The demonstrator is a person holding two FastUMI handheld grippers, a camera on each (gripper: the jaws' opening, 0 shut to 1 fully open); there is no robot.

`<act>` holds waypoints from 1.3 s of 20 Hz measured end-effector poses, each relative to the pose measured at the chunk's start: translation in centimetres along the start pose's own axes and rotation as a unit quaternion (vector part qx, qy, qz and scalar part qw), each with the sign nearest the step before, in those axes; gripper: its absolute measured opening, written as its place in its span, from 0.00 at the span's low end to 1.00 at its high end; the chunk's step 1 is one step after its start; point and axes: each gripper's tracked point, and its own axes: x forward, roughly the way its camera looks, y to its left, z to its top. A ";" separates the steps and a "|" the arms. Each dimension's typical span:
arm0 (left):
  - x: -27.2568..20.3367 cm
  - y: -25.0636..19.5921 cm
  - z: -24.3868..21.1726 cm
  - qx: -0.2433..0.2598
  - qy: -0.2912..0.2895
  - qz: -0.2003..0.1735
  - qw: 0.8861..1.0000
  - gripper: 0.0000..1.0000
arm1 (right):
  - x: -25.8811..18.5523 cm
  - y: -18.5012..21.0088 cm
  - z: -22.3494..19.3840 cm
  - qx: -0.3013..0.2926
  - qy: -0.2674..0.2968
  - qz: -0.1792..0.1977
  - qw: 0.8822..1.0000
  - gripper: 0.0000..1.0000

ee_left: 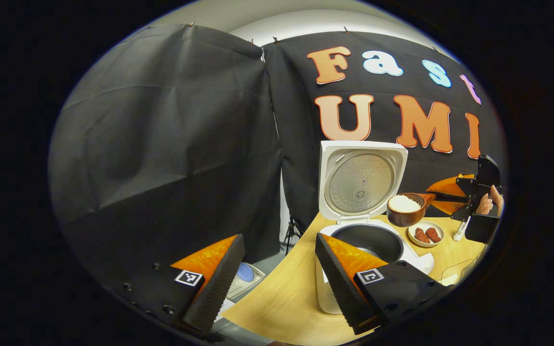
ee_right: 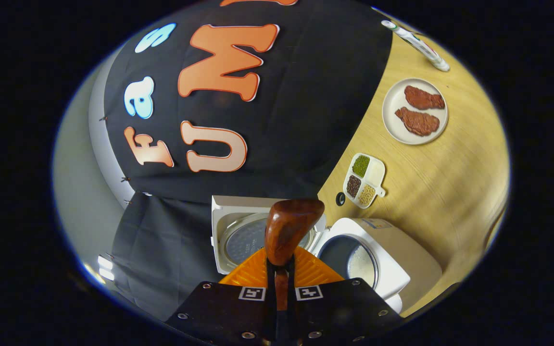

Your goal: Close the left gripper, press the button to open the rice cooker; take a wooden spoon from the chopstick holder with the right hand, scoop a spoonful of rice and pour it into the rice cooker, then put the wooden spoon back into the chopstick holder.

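The white rice cooker [ee_left: 327, 288] stands open on the wooden table, lid [ee_left: 361, 180] upright and dark inner pot [ee_left: 368, 240] exposed. My left gripper [ee_left: 279, 286] hovers open in front of it, with nothing between its fingers. A wooden spoon [ee_left: 404, 209] heaped with white rice hangs level just above the pot's right rim, its handle held by my right gripper [ee_left: 450, 197]. In the right gripper view, that gripper [ee_right: 281, 264] is shut on the spoon [ee_right: 289, 228], whose bowl points toward the cooker's lid [ee_right: 243, 242]. The pot [ee_right: 354, 262] shows a pale patch inside.
A round plate [ee_right: 415, 137] with two brown meat pieces lies right of the cooker, also in the left gripper view as plate [ee_left: 426, 240]. A divided dish [ee_right: 364, 180] of beans and a white tube [ee_right: 416, 43] lie on the table [ee_right: 450, 202]. A tripod [ee_left: 291, 233] stands on the floor.
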 end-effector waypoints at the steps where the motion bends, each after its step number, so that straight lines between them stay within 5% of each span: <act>1: 0.0 0.2 -0.2 -0.004 0.003 0.000 1.000 0.97 | 0.3 0.2 0.5 -0.022 -0.008 -0.008 1.000 0.08; 6: 0.3 0.4 0.1 0.005 -0.004 0.001 1.000 0.97 | 1.5 1.0 2.1 -0.142 -0.036 -0.052 0.988 0.08; 16: 0.5 1.0 0.2 0.012 -0.004 0.004 1.000 0.97 | 3.8 2.9 0.5 -0.236 -0.032 -0.064 0.969 0.08; 26: 0.8 0.0 -0.4 0.015 0.003 -0.001 1.000 1.00 | 4.4 4.1 0.2 -0.368 -0.039 -0.059 0.927 0.08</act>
